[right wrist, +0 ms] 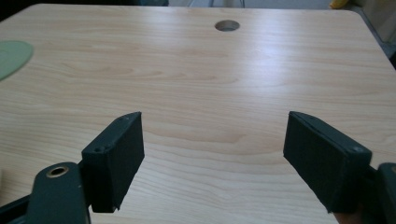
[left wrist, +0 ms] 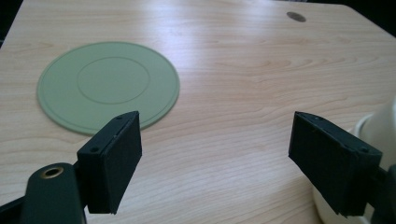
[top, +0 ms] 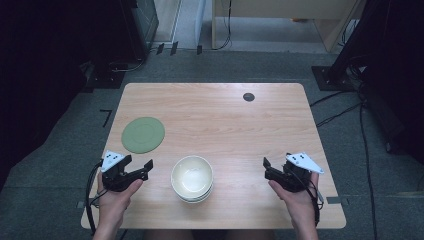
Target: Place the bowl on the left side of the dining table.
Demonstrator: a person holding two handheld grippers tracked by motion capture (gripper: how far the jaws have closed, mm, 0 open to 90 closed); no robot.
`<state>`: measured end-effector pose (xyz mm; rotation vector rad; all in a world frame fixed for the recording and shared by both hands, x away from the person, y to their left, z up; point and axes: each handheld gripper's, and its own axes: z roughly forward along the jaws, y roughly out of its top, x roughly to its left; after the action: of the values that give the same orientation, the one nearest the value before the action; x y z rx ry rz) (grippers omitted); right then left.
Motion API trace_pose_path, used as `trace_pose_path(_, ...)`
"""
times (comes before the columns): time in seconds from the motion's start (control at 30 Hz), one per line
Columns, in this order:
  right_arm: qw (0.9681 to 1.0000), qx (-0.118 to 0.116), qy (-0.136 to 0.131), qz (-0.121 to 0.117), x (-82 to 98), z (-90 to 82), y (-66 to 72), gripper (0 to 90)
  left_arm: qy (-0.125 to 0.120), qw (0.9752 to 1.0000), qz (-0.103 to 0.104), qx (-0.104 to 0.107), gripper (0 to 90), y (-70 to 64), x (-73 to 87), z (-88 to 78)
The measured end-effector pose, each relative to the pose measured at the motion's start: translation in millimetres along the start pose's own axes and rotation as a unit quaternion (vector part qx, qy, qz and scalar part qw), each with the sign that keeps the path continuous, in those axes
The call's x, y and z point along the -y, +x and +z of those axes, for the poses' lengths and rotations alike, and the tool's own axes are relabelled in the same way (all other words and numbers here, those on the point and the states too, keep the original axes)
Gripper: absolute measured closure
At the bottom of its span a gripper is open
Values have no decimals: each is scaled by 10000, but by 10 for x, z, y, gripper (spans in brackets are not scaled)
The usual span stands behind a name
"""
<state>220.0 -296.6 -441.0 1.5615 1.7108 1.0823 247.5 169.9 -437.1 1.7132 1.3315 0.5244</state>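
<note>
Near the tabletop's (top: 225, 120) front edge, my left gripper (top: 142, 169) and right gripper (top: 267, 167) both gape empty, flanking the stacked bowls (top: 192, 178).

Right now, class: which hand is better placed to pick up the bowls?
Left, probably. The left tongs sit closer to the bowls, whose rim shows beside one jaw; the right tongs are farther off.

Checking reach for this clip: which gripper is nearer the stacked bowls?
The left gripper: its open fingers nearly reach the stacked bowls, whereas the right gripper sits farther off.
</note>
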Motion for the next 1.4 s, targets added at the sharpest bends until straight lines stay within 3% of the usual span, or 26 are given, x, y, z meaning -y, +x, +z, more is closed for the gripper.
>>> trace_pose_path(0.3, 9983, -533, -138, -201, -151, -75, 401, 184, -76, 9997, 100, 199, 172, -152, -62, -43)
trace_pose_path(0.4, 9977, -621, -143, -248, -171, -80, 477, 185, -68, 9996, 109, 244, 172, -182, -66, -40)
trace_pose_path(0.6, 9955, -854, -199, -365, -200, -66, 663, 233, -59, 9991, 167, 386, 172, -267, -87, -33)
trace_pose_path(0.73, 9942, -1042, -126, -251, -208, -37, 746, 322, -75, 9987, 197, 474, 172, -338, -97, -31)
trace_pose_path(0.87, 9904, -1339, -169, -298, -212, -33, 839, 409, -49, 9981, 262, 558, 173, -407, -95, -18)
trace_pose_path(1.0, 9886, -1464, -227, -283, -212, -30, 902, 462, -34, 9973, 337, 646, 174, -472, -90, -10)
trace_pose_path(1.1, 9821, -1860, -206, -215, -198, -4, 1010, 542, -10, 9963, 388, 761, 180, -522, -83, -1)
trace_pose_path(1.13, 9819, -1878, -174, -198, -203, 1, 1042, 567, 0, 9962, 397, 770, 181, -529, -82, 6)
trace_pose_path(1.4, 9780, -2074, 109, -187, -234, 65, 1256, 535, 102, 9951, 407, 894, 238, -581, -62, 41)
